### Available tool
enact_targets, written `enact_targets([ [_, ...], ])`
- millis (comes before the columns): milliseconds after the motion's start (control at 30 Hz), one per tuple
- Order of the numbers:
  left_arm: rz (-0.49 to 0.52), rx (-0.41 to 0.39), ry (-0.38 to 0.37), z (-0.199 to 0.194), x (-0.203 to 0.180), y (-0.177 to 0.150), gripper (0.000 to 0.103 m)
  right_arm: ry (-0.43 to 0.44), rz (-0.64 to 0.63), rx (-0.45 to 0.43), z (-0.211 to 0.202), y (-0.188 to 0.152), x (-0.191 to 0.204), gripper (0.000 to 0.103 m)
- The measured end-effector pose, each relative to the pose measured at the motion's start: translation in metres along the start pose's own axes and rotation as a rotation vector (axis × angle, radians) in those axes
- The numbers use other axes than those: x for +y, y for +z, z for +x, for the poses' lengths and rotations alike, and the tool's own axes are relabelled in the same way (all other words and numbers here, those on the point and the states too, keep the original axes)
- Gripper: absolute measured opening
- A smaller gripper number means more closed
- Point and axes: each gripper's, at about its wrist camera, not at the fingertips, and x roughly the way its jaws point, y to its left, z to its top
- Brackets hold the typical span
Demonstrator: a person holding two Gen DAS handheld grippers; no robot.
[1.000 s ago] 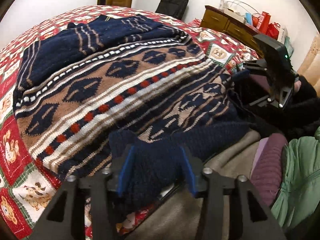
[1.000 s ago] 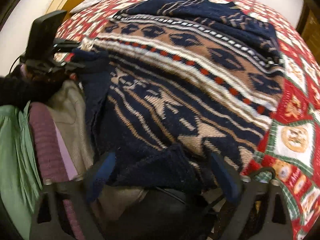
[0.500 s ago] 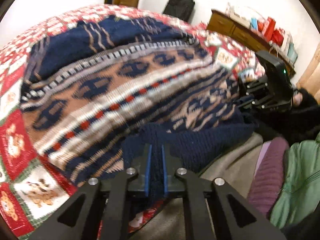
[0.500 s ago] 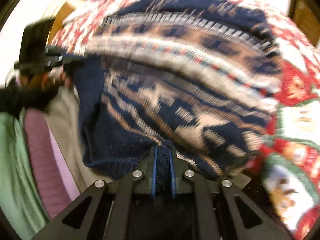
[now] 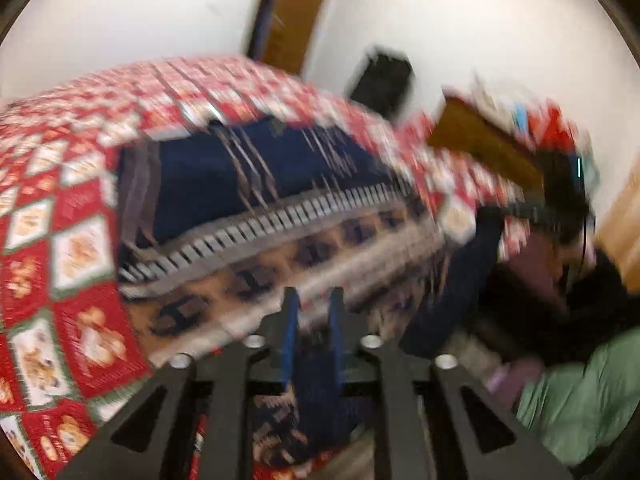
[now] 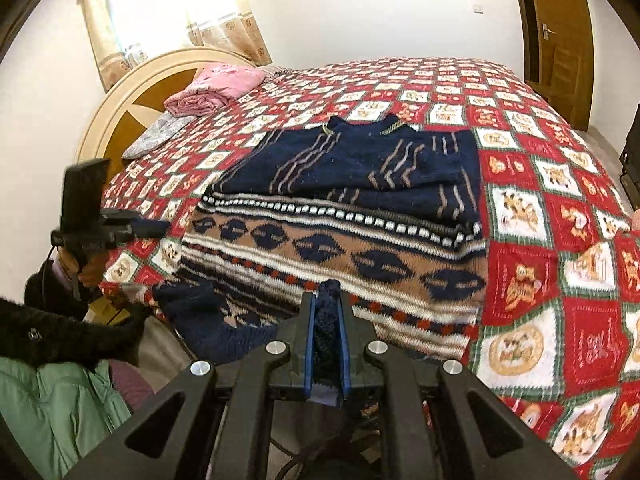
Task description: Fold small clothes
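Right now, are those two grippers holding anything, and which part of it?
Both hold the patterned sweater by its dark blue bottom hem: the right gripper near one corner, the left gripper near the other, with knit bunched between the pads.

Navy, tan and white patterned knit sweater (image 6: 340,220), spread on the bed, sleeves folded in, hem lifted

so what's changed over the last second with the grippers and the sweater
Both grippers closed on the sweater's near hem and lifted it: the left gripper and the right gripper, open around the navy edge a second ago, now pinch it between their blue pads, though the left's jaws have just eased wider. The sleeves stay folded across the chest, and the sweater's upper part lies as before on the red patterned bedspread.
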Motion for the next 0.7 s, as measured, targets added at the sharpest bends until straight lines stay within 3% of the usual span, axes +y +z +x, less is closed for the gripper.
enact_targets([
  [33, 0.028, 0.053, -0.013, 0.013, -0.005, -0.006, 0.039, -0.001, 0.005, 0.003, 0.003, -0.004, 0.004, 0.010],
  [100, 0.083, 0.150, -0.037, 0.036, -0.014, -0.018, 0.046, -0.010, 0.015, 0.014, 0.004, -0.011, 0.001, 0.010],
  [233, 0.161, 0.283, -0.020, 0.070, -0.030, -0.037, 0.046, -0.011, 0.035, 0.027, 0.007, -0.021, -0.004, 0.010],
  [367, 0.091, 0.388, 0.052, 0.096, -0.017, -0.047, 0.046, -0.011, 0.037, 0.024, 0.009, -0.022, -0.003, 0.010],
  [467, 0.030, 0.356, 0.057, 0.087, -0.012, -0.043, 0.045, -0.017, 0.026, 0.030, 0.009, -0.025, -0.001, 0.010],
  [600, 0.025, 0.224, 0.040, 0.047, -0.008, -0.035, 0.048, -0.012, 0.035, 0.039, 0.012, -0.029, -0.005, 0.010],
  [700, -0.028, 0.233, 0.043, 0.046, 0.005, -0.034, 0.056, -0.008, 0.055, 0.039, 0.014, -0.032, -0.009, 0.010],
])
